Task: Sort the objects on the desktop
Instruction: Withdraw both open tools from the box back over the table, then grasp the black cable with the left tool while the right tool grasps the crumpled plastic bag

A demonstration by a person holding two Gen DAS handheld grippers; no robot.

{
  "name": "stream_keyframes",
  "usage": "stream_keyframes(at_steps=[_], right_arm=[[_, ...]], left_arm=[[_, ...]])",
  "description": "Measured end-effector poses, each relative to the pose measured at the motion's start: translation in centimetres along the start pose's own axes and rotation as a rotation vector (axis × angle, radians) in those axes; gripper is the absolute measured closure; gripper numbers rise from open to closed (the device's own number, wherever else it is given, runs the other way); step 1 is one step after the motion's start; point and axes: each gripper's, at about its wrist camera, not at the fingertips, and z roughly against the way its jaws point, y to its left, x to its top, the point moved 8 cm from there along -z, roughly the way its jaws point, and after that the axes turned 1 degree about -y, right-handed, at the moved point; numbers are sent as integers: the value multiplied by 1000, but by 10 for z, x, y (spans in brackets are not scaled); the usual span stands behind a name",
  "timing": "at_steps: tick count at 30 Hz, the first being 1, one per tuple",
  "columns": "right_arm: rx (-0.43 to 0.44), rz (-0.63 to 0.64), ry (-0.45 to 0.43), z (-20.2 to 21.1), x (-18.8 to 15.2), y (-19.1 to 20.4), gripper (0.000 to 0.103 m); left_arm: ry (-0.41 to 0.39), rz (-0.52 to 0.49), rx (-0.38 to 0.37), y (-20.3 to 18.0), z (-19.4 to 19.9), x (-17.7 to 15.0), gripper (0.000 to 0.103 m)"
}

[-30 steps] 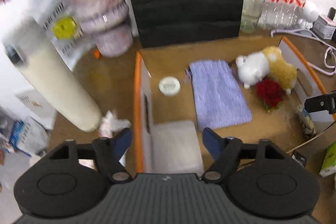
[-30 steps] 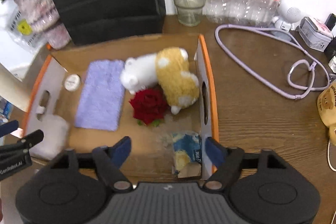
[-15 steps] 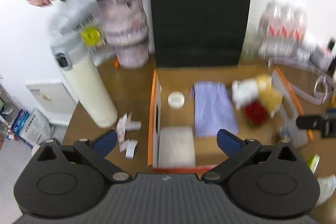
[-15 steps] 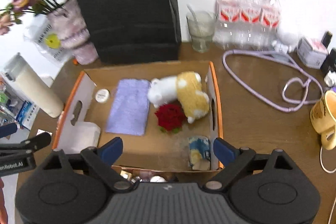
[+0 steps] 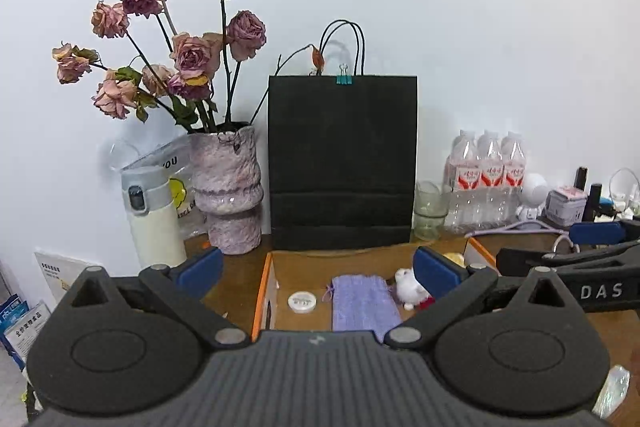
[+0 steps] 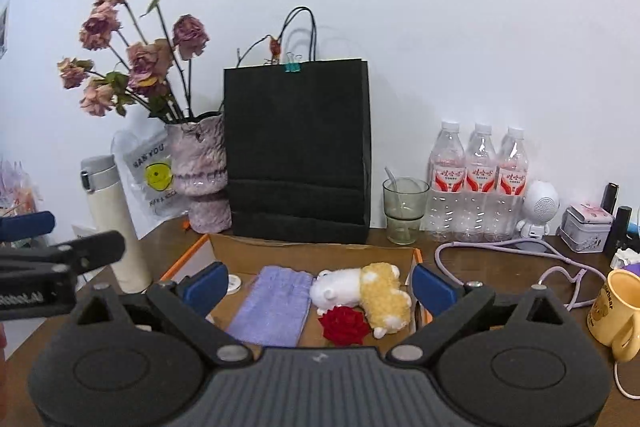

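At the left we hold the left gripper [image 5: 316, 273] with jaws spread wide and nothing between them. Ahead sits the cardboard box [image 6: 224, 245], holding a purple cloth [image 6: 274, 305], plush toy [image 6: 362, 293] and red rose [image 6: 344, 323]. At the right our right gripper [image 6: 320, 285] hovers near the box, jaws opening, empty.

Both wrist views look forward and slightly downward over the cardboard box [image 5: 276, 269] [image 6: 416, 255] toward the black bag [image 5: 343, 163] [image 6: 296, 151] at the wall; left view from the left, right view from the right.
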Motion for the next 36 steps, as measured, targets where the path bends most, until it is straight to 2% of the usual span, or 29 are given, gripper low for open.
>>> stream_keyframes(at_steps=[4,7,10,14,16,18,22,27,32,34,36], right_arm=[[2,-22,-14,25,-22,3,3],[21,-16,-10,51,-61,8,0],[24,-12,41,73,-109,13,0],[31,-76,88,107,-168,10,0],[26,-114,132,121,-193,9,0],[27,-128,159,134,-212,10,0],[-15,-90,184,151,-229,11,0],[3,-102,171,155,-225,6,0],[-31,-123,160,149,-222,-10,0],[-49,-129,157,146,-221,-20,0],[-80,-130,146,141,-217,-34,0]], left_arm=[[41,-33,50,4,22,-33,0],[88,-21,5,3,46,-78,0],[146,-6,-26,0,73,-125,0],[173,7,-56,-2,113,-179,0],[205,-13,-63,0,127,-198,0],[237,9,-39,8,137,-211,0],[271,83,-53,18,146,-215,0],[254,48,-32,18,141,-210,0],[287,61,-53,11,129,-216,0],[280,49,-66,4,123,-213,0],[253,32,-122,-11,116,-202,0]])
